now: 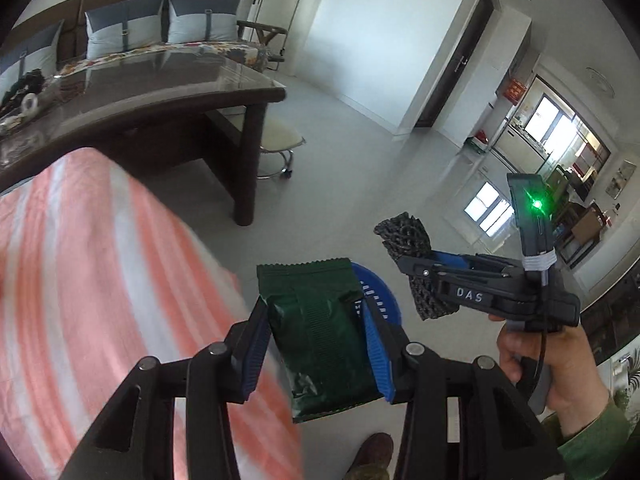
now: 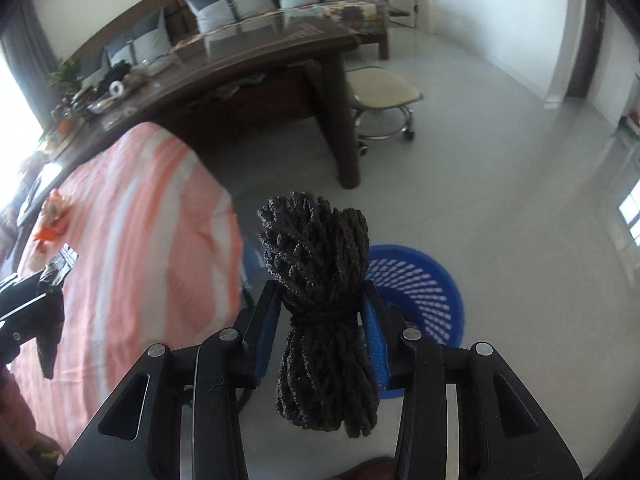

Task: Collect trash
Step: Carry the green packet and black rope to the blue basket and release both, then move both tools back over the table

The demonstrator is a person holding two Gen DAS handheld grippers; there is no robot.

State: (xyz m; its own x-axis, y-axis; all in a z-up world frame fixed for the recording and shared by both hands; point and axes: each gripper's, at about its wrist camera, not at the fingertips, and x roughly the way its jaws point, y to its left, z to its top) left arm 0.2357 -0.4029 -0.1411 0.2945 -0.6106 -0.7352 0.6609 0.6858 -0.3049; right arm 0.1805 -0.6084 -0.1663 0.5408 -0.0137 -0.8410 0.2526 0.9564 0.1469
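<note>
My left gripper (image 1: 316, 344) is shut on a dark green foil wrapper (image 1: 320, 332), held in the air beside the striped cloth. My right gripper (image 2: 322, 316) is shut on a tied bundle of black rope (image 2: 320, 312); the bundle also shows in the left wrist view (image 1: 416, 256), to the right of the wrapper. A blue perforated plastic basket (image 2: 420, 284) stands on the floor below and just right of the rope; a part of it (image 1: 376, 288) shows behind the wrapper. The left gripper's side (image 2: 28, 316) shows at the left edge of the right wrist view.
A surface covered with an orange-and-white striped cloth (image 2: 132, 240) is on the left. A dark wooden table (image 2: 256, 68) with clutter stands behind it, with a wheeled stool (image 2: 384, 92) and a sofa (image 2: 256, 4). Grey floor (image 2: 500, 184) spreads to the right.
</note>
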